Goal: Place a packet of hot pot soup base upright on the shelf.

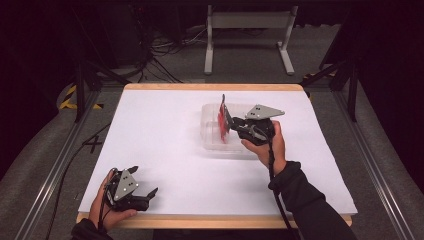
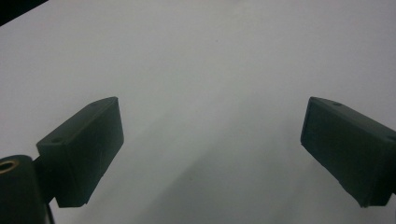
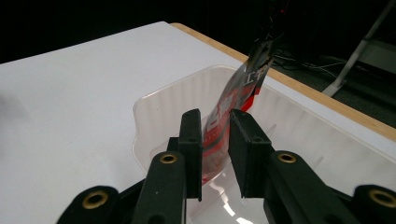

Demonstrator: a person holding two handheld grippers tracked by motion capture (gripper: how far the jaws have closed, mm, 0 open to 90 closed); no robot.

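Red packet (image 3: 229, 112) stands between right tongs (image 3: 215, 140) inside clear tray (image 3: 154, 107).

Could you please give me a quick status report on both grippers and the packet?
Left gripper open, idle. Right gripper straddles red packet upright in clear tray; grip uncertain. Nothing obstructing.

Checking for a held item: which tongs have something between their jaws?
The right tongs, over the clear tray, have the red packet between them; the left tongs gape over bare table.
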